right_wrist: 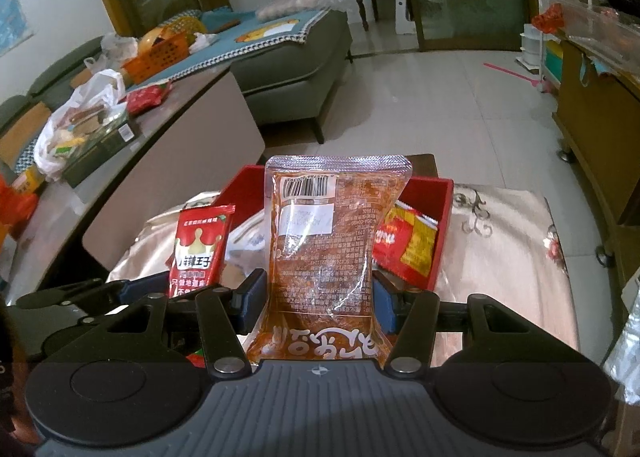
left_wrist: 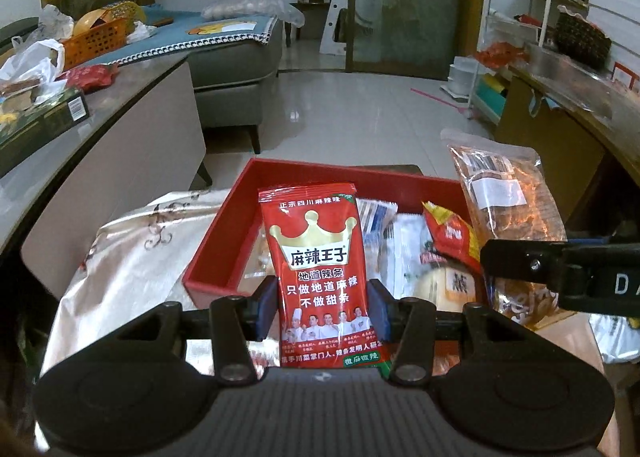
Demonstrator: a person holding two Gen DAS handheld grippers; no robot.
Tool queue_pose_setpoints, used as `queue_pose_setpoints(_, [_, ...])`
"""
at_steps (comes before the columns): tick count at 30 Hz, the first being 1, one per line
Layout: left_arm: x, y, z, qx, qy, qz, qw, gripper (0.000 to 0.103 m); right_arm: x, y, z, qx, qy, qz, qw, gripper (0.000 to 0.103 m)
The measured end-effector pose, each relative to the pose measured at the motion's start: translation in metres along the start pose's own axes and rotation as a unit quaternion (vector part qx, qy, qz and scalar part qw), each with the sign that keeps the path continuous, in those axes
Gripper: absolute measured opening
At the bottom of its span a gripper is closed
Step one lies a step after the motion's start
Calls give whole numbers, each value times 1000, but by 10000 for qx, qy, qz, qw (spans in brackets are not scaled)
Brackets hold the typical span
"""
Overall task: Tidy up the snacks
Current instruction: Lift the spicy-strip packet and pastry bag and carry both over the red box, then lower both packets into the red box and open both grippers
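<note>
i see one red tray (left_wrist: 224, 253) on a pale cloth (left_wrist: 132, 249), holding a yellow-red packet (left_wrist: 452, 233), a white wrapper (left_wrist: 404, 249) and a pale round bun (left_wrist: 434, 289); other things in it i can't count. my left gripper (left_wrist: 324, 307) is clamped on one red pouch (left_wrist: 320, 269), upright over the tray's near edge. my right gripper (right_wrist: 320, 307) is clamped on one clear orange pouch (right_wrist: 324, 253), also upright before the tray. only the right view shows the tray's right wall (right_wrist: 444, 225) and the cloth beyond it; only the left view shows the bun.
</note>
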State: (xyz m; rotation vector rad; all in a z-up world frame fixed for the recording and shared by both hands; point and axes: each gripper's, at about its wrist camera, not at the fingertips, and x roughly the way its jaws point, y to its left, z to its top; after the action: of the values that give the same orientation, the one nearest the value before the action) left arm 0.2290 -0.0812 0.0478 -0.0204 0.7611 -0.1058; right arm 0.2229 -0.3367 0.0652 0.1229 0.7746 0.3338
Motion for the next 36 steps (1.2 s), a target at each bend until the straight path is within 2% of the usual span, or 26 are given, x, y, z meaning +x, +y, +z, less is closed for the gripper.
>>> queue_pose_setpoints(17, [55, 0, 41, -98, -1, 29, 9999, 41, 53, -18, 28, 171, 211, -113, 9996, 62])
queue_pose_setpoints(24, [77, -8, 44, -74, 138, 16, 9999, 41, 75, -27, 28, 251, 443, -193, 9985, 62])
queue_pose_setpoints(32, [88, -10, 41, -46, 284, 82, 9996, 42, 90, -29, 24, 257, 681, -280, 9970, 68])
queue_pose_setpoints(36, [87, -9, 43, -10, 309, 112, 9995, 48, 88, -30, 24, 275, 691, -323, 9967, 70])
